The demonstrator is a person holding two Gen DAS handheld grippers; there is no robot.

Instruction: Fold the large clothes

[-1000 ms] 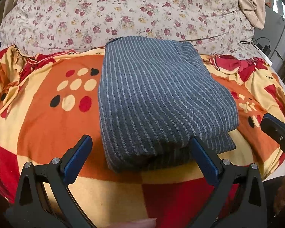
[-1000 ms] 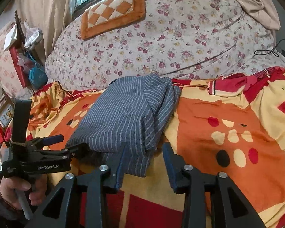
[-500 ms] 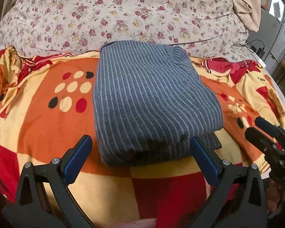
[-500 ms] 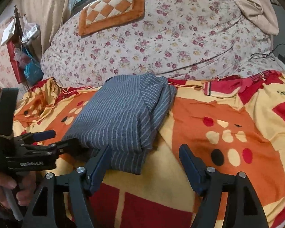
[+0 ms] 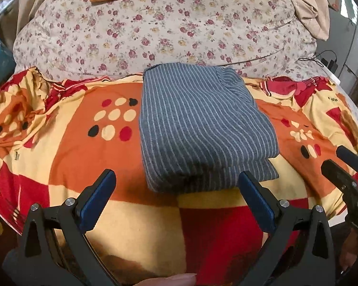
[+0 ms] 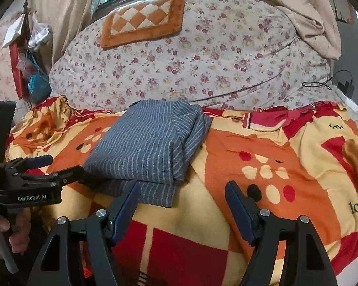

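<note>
A blue-grey striped garment (image 5: 202,128) lies folded in a thick rectangle on the orange, red and yellow blanket (image 5: 71,143). It also shows in the right wrist view (image 6: 148,147). My left gripper (image 5: 176,197) is open and empty, just in front of the garment's near edge. My right gripper (image 6: 181,205) is open and empty, at the garment's near right corner, apart from it. The left gripper shows from the side in the right wrist view (image 6: 59,169). The right gripper's tips show in the left wrist view (image 5: 343,164).
A large flowered duvet (image 6: 191,54) is piled behind the garment, with an orange checkered cushion (image 6: 143,19) on top. A black cable and charger (image 6: 331,83) lie at the far right. Bags (image 6: 33,76) hang at the left.
Both grippers have pulled back from the folded garment toward the bed's near edge. The right gripper's jaws have opened wider. The garment lies still.
</note>
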